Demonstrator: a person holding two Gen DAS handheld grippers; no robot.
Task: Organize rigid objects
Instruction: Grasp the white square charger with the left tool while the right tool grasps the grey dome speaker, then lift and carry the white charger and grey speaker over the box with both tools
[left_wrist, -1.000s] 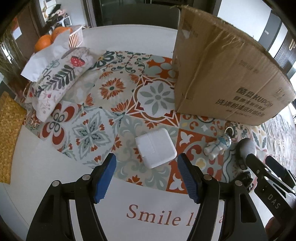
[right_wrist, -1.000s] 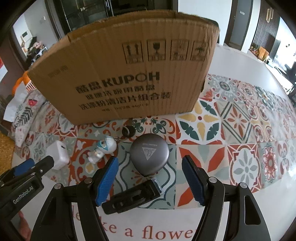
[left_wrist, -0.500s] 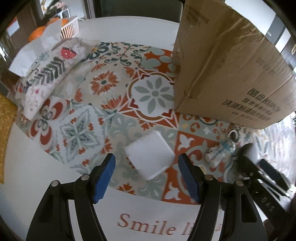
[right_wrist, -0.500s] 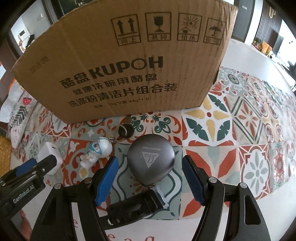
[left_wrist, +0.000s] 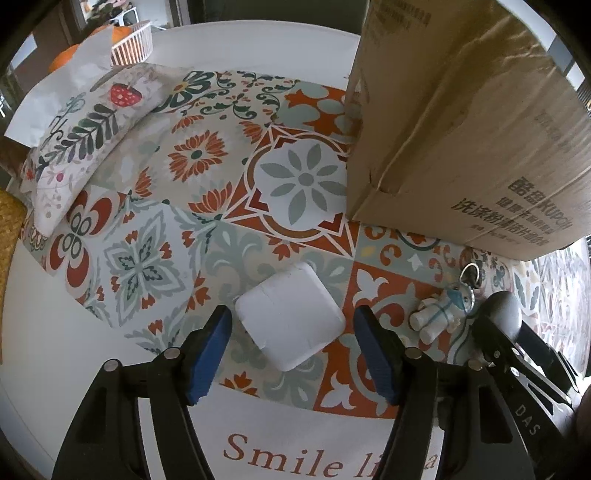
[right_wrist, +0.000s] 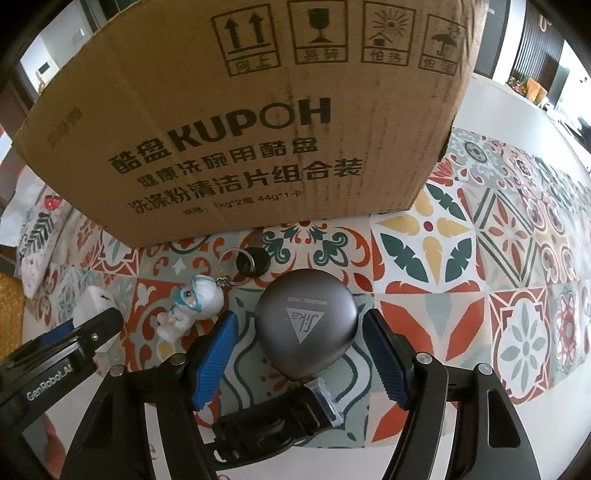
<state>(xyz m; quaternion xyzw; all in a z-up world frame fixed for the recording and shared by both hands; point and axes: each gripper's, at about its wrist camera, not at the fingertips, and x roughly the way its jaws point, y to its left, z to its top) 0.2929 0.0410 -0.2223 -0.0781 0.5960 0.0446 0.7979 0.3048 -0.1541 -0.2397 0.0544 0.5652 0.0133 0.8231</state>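
Note:
A white square charger (left_wrist: 288, 314) lies on the patterned cloth between the blue pads of my left gripper (left_wrist: 292, 332). Its jaws are closing, and a gap remains on each side of the charger. My right gripper (right_wrist: 299, 326) points down over a grey rounded case (right_wrist: 306, 325) with a triangle logo. Its pads flank the case without touching it, so it is open. A black clip (right_wrist: 280, 417) lies just below the case. A small white figurine keychain (right_wrist: 192, 306) with a black fob (right_wrist: 255, 258) rests between the two grippers. The cardboard box (right_wrist: 240, 129) stands right behind.
The cardboard box (left_wrist: 461, 129) walls off the far right in the left wrist view. A floral pouch (left_wrist: 74, 147), a white basket (left_wrist: 133, 40) with oranges and a woven mat (left_wrist: 9, 236) sit at the left. Patterned cloth (right_wrist: 517, 258) stretches to the right.
Both grippers have sunk toward the table. The charger and the grey case now sit deeper between their pads, and the left jaws have narrowed a little.

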